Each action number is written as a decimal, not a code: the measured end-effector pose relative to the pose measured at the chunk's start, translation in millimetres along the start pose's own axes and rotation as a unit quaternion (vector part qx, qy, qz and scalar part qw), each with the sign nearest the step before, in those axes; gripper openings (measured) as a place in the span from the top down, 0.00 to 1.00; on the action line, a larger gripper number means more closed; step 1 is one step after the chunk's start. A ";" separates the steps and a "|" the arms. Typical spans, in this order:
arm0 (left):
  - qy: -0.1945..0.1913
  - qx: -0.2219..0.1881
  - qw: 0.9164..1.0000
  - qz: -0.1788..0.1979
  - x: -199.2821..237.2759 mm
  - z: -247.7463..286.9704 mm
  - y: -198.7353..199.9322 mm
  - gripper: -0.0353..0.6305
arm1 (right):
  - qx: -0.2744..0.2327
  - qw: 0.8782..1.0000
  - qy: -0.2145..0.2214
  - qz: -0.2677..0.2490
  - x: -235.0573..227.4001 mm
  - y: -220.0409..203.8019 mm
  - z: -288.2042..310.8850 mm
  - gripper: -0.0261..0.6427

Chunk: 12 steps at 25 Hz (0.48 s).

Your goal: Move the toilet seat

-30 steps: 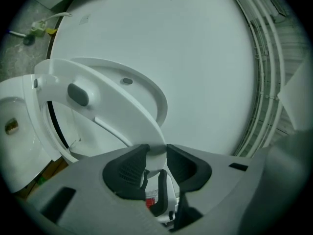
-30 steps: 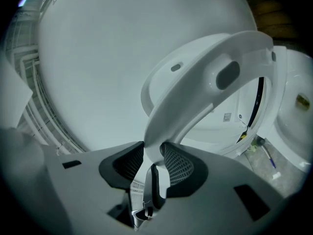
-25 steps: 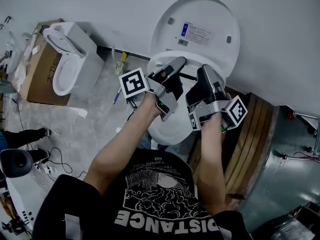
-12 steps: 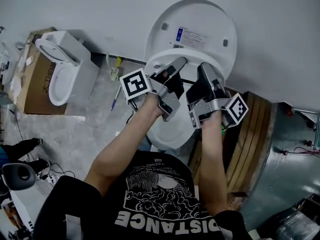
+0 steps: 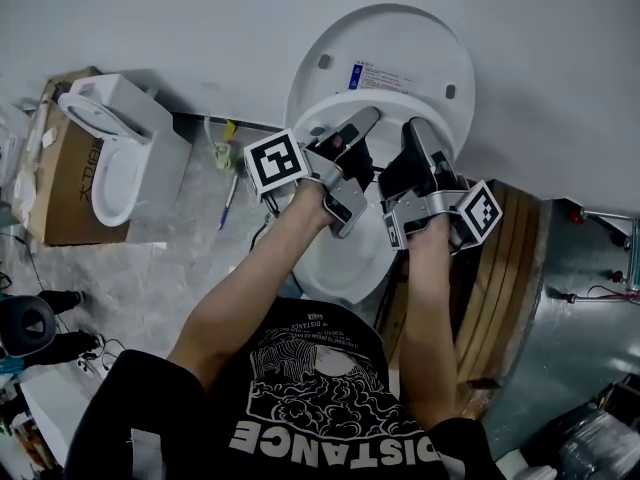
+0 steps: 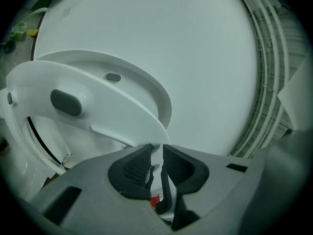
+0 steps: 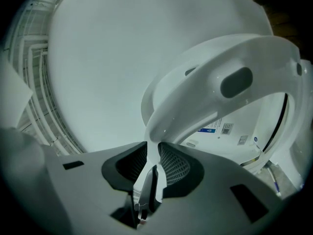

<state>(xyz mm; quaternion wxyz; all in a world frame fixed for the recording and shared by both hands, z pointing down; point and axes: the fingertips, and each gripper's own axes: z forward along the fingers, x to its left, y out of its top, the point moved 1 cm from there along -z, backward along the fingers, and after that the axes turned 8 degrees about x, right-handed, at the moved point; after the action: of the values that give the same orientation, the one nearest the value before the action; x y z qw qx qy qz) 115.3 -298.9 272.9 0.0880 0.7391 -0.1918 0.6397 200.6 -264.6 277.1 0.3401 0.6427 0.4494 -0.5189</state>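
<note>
The upright lid is leaning on the wall and closing the way behind the half-raised toilet seat. On the right, stacked wooden boards are crowding just beside the bowl. On the left, the floor is lying open up to a second toilet that is sitting on a cardboard box.

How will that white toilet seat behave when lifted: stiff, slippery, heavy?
Probably stiff: the toilet seat shows no sag though held only at its front rim. Its glossy surface looks slippery, so the left hand-held gripper and right hand-held gripper, jaws just closing on it, likely need a firm grip.
</note>
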 end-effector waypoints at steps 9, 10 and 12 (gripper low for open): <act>0.003 0.014 1.000 0.007 9.0 19.9 23.2 0.83 | -0.014 1.000 -0.006 -0.013 -8.9 19.7 22.9 0.83; 0.006 0.013 1.000 0.006 11.0 25.4 32.2 0.83 | -0.013 1.000 -0.010 -0.013 -10.8 25.5 32.1 0.84; 0.009 0.011 1.000 0.005 14.9 36.1 49.7 0.83 | -0.012 1.000 -0.018 -0.015 -14.6 37.1 49.2 0.84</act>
<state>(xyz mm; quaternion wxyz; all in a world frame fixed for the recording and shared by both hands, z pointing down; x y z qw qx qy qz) 130.2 -360.3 275.8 0.0783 0.7331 -0.1882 0.6489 216.5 -325.9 278.8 0.3479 0.6224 0.4593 -0.5297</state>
